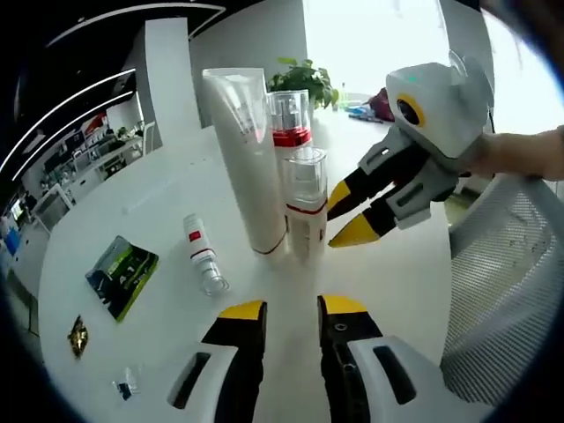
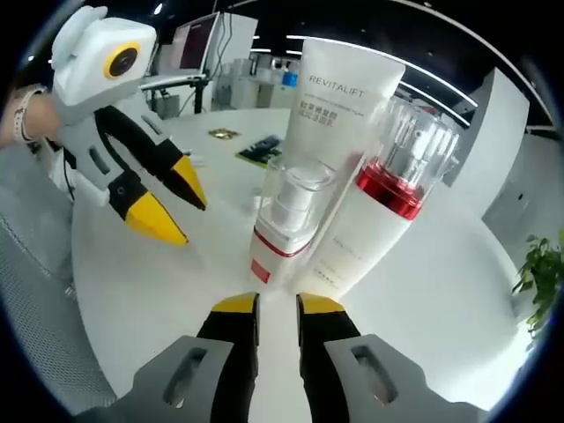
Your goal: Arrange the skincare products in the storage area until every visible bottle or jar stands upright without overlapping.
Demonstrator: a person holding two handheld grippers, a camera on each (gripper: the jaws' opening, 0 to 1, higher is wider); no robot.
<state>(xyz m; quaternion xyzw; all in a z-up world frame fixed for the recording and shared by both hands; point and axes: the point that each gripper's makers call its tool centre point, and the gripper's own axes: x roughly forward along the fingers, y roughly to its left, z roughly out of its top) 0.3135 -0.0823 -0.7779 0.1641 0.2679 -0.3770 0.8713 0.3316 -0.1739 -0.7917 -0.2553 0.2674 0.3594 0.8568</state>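
Three products stand upright close together on the white table [image 1: 132, 203]: a tall white tube [image 1: 242, 150] [image 2: 339, 115] marked REVITALIFT, a white bottle with a clear cap and red band [image 1: 291, 123] [image 2: 388, 203], and a shorter clear-capped pump bottle [image 1: 306, 198] [image 2: 286, 220] in front of them. A small white bottle with a red label [image 1: 201, 256] lies on its side to the left. My left gripper [image 1: 293, 308] [image 2: 176, 210] is open and empty, short of the group. My right gripper [image 2: 278, 304] [image 1: 346, 214] is open and empty, its tips just beside the pump bottle.
A green packet [image 1: 122, 273] [image 2: 264, 148], a small gold item [image 1: 77, 335] [image 2: 222, 133] and a tiny wrapper [image 1: 126, 386] lie on the table's left part. A potted plant [image 1: 304, 81] [image 2: 542, 273] stands behind. A white mesh chair [image 1: 507, 282] is at the table's right edge.
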